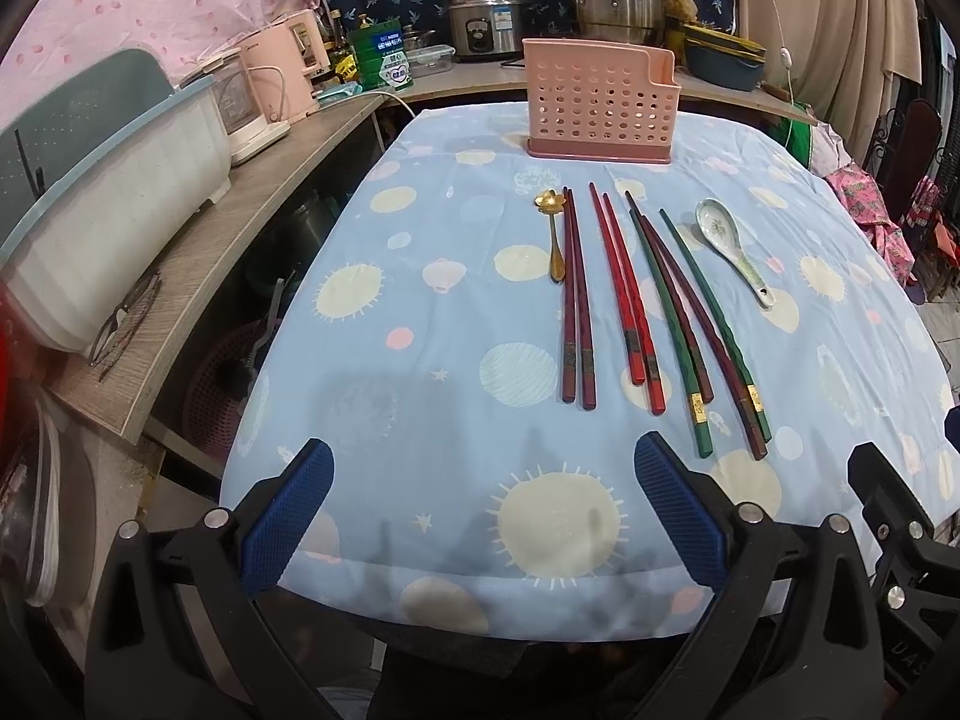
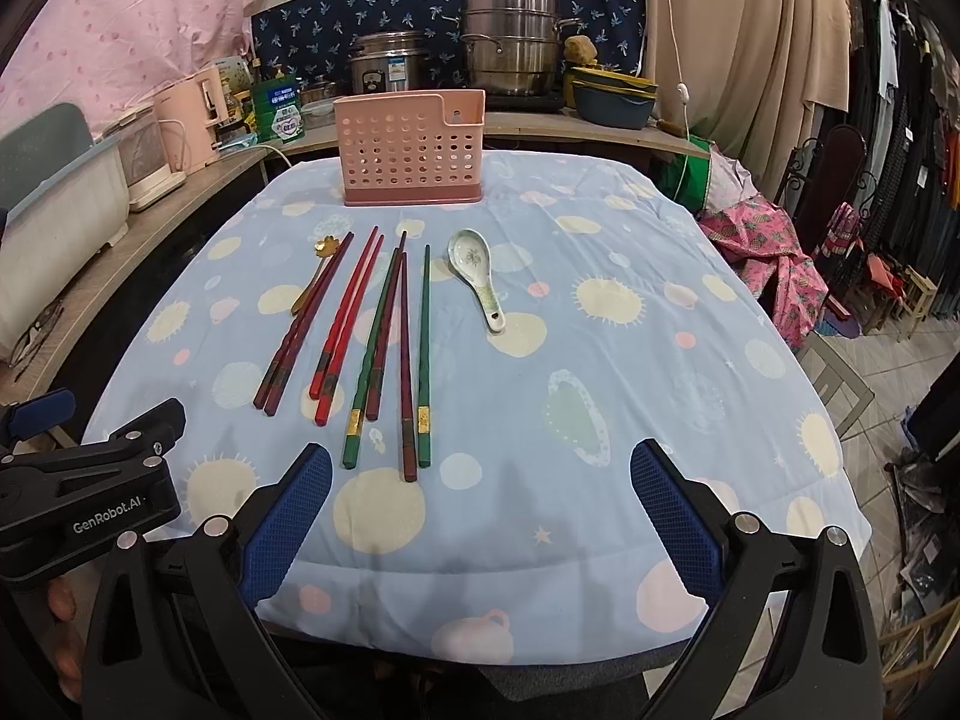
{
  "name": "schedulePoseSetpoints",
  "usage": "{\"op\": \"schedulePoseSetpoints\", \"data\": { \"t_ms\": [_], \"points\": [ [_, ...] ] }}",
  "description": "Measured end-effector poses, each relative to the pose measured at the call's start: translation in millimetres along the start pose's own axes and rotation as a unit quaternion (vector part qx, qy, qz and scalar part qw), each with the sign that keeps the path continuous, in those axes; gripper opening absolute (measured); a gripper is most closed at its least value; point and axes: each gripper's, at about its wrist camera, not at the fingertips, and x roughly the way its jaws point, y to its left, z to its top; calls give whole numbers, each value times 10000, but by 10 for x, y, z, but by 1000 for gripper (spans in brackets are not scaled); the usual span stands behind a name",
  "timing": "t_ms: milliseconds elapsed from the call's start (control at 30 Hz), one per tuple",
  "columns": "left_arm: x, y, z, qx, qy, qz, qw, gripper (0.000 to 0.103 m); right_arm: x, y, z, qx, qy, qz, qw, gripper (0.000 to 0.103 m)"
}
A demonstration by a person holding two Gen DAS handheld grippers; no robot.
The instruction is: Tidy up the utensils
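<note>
A pink perforated utensil holder (image 1: pixel 597 105) (image 2: pixel 411 147) stands upright at the far end of the table. In front of it lie a small gold spoon (image 1: pixel 555 234) (image 2: pixel 312 279), a dark red chopstick pair (image 1: pixel 576 300) (image 2: pixel 303 324), a bright red pair (image 1: pixel 627 294) (image 2: pixel 348 324), mixed green and dark chopsticks (image 1: pixel 696 324) (image 2: pixel 399 354), and a white ceramic spoon (image 1: pixel 729 246) (image 2: pixel 477 273). My left gripper (image 1: pixel 483 480) hangs open over the near table edge. My right gripper (image 2: pixel 480 480) is open too, nothing between its fingers, short of the chopsticks.
The table wears a blue patterned cloth (image 1: pixel 420 312) (image 2: pixel 630 360). A wooden counter (image 1: pixel 240 210) at the left holds a dish rack (image 1: pixel 90 228), kettles and jars. Pots (image 2: pixel 510 48) stand behind the holder. Clothing and a chair (image 2: pixel 840 228) crowd the right side.
</note>
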Motion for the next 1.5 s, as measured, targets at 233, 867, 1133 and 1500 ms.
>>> {"op": "schedulePoseSetpoints", "data": {
  "t_ms": [233,867,1133,1500],
  "points": [
    [1,-2,2,3,11,-14,10000,96,-2,-1,-6,4,-4,1,10000,96],
    [13,-5,5,4,32,-31,10000,96,-2,5,-6,-5,-5,-8,10000,96],
    [19,-4,1,4,41,-33,10000,96,-5,0,-7,-6,-8,-10,10000,96],
    [22,-3,-4,-3,58,-34,10000,96,-3,6,-6,-11,-3,-11,10000,96]
  ]
}}
